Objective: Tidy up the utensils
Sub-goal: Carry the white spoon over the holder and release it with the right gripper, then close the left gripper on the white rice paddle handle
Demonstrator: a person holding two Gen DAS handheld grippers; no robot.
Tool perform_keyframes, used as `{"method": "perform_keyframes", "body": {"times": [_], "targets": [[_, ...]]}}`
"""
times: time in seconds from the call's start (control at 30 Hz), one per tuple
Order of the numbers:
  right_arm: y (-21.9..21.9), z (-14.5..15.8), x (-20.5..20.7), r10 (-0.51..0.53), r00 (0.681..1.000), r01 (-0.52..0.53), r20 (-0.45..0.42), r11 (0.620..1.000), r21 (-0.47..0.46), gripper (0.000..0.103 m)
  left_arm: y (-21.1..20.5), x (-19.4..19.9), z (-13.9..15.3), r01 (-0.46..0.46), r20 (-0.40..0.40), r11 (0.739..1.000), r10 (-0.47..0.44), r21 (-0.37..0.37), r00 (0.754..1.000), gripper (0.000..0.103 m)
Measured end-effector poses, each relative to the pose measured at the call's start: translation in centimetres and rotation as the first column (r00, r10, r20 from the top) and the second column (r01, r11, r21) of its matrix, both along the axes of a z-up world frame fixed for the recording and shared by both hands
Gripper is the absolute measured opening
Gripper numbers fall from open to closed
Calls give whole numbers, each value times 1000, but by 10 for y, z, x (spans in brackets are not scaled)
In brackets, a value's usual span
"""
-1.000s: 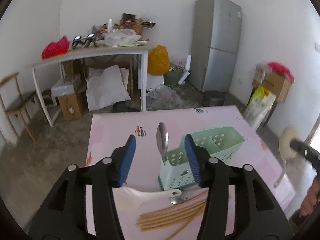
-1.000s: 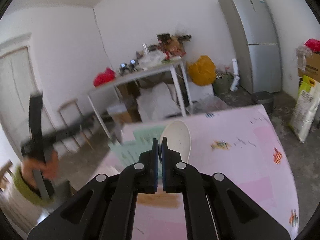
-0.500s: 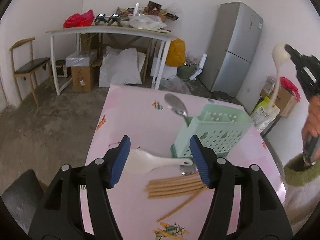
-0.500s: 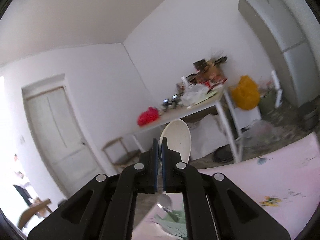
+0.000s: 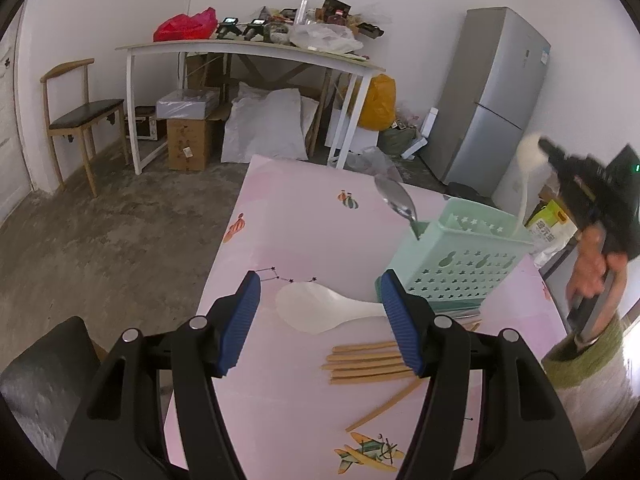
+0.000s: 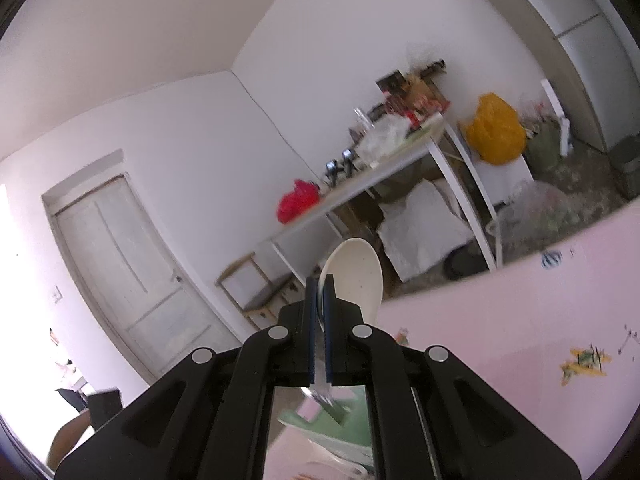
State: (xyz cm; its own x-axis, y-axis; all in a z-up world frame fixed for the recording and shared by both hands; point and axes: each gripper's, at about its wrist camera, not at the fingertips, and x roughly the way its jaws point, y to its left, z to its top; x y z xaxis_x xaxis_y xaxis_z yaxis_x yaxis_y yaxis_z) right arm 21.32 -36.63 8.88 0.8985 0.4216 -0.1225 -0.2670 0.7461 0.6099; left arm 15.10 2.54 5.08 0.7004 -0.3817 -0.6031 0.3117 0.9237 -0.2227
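Grey fridge (image 5: 496, 112), wooden chair (image 5: 78, 116), cluttered white desk (image 5: 248, 50), yellow bag (image 5: 380, 98) beneath.

Spatula (image 5: 324, 307) between caddy (image 5: 460, 264) and chopsticks (image 5: 368, 364)

Bare pink table (image 5: 288, 216) lies open ahead; green caddy (image 5: 460, 264), rice paddle (image 5: 320, 308), chopsticks (image 5: 368, 364) crowd the right.

No readable text anywhere. Fridge (image 5: 494, 96) has a small sticker near its top, too small to read. Yellow-green bag (image 5: 551, 226) beside the right hand shows printed characters, blurred, illegible. Cardboard box (image 5: 188, 146) label also unreadable.
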Motion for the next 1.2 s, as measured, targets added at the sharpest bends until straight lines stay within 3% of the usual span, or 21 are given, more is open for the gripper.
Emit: {"method": "perform_keyframes", "body": {"times": [0.13, 0.27, 0.33, 0.37, 0.4, 0.5, 0.8, 0.93, 1.03, 1.2], "targets": [[3, -25, -5, 17, 999, -17, -47, 1000, -10, 4, 2, 4, -5, -14, -16, 1000, 14, 3, 1000, 59], [10, -40, -20, -7, 994, -2, -111, 996, -86, 7, 1, 10, -13, -26, -42, 1000, 26, 3, 999, 59], [13, -43, -28, -54, 987, 30, -151, 988, -155, 21, 0, 13, -18, -30, -54, 1000, 30, 4, 998, 59], [14, -44, -35, -78, 984, 49, -160, 983, -178, 42, -1, 16, -22, -31, -68, 1000, 32, 5, 997, 59], [14, -44, -42, -107, 981, 73, -164, 977, -201, 53, -2, 18, -24, -32, -76, 999, 33, 5, 997, 59], [13, -42, -65, -190, 969, 142, -160, 951, -273, 59, -5, 23, -32, -34, -104, 999, 35, 11, 994, 59], [12, -49, -102, -225, 952, 165, -207, 949, -269, 62, -12, 34, -53, -39, -174, 999, 40, 9, 984, 59], [30, -62, -104, -182, 946, 106, -268, 956, -275, 66, -11, 39, -62, -58, -215, 998, 55, -8, 975, 59], [57, -77, -102, -168, 930, 45, -327, 935, -353, 66, -11, 45, -68, -67, -247, 997, 58, -27, 967, 57], [91, -91, -109, -116, 924, -41, -364, 917, -396, 66, -9, 63, -80, -79, -313, 993, 47, -91, 949, 51]]}}
